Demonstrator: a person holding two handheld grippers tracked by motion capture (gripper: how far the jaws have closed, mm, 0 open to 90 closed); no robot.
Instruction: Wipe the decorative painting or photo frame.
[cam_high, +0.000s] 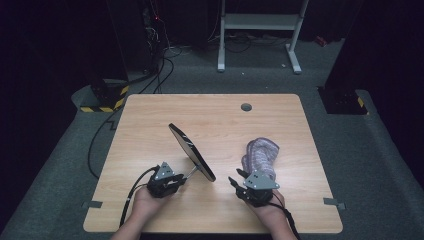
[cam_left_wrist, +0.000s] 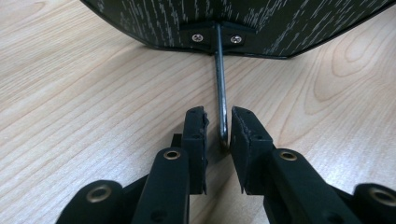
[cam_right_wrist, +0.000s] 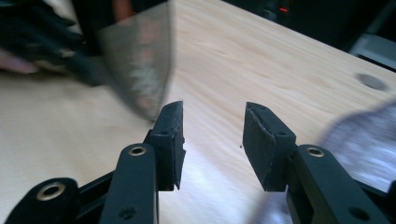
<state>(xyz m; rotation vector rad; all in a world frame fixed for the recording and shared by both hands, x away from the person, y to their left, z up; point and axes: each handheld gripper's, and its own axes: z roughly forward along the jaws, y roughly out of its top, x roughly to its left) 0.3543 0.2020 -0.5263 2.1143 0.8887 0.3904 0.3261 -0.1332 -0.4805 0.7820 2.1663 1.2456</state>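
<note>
One thing was in hand: a dark oval mirror (cam_high: 192, 151) on a thin wire stem (cam_left_wrist: 221, 88), propped up on edge near the middle of the surface (cam_high: 220, 117) and tilted back, its speckled rear face toward the left gripper (cam_high: 165, 184). That tilt was there because the left gripper's fingers (cam_left_wrist: 195, 135) stood nearly together on either side of the stem, close against its bent lower end; whether the pads actually pressed the wire could not be told. Gripping the stem rather than the rim probably kept the glass face clear for wiping. In the right gripper view the mirror (cam_right_wrist: 140, 70) showed blurred, with the left hand behind it.

The right gripper (cam_high: 239, 181) hovered low just to the right of the mirror, its fingers (cam_right_wrist: 170, 135) apart with nothing between them. Just beside it lay a crumpled purple-grey cloth (cam_high: 261, 154), within easy reach, likely the next thing to be picked up.
</note>
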